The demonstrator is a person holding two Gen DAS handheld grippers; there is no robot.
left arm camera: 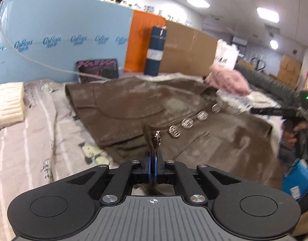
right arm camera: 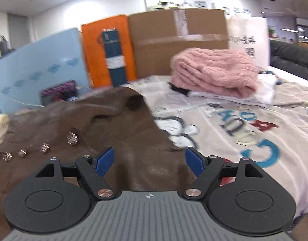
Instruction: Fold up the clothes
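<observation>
Brown coat (left arm camera: 145,104) spread on the bed (left arm camera: 23,140), silver buttons (left arm camera: 187,123) in a row down its front. Left tongs (left arm camera: 153,161) pressed together on the coat's near edge (a fold with one button stands up from the grip). Right tongs (right arm camera: 149,161) spread wide above the coat's edge, holding nothing. Beyond the coat: pink sweater (right arm camera: 214,72) folded, blue bottle (left arm camera: 155,50) upright, cardboard (right arm camera: 178,40) behind it.
</observation>
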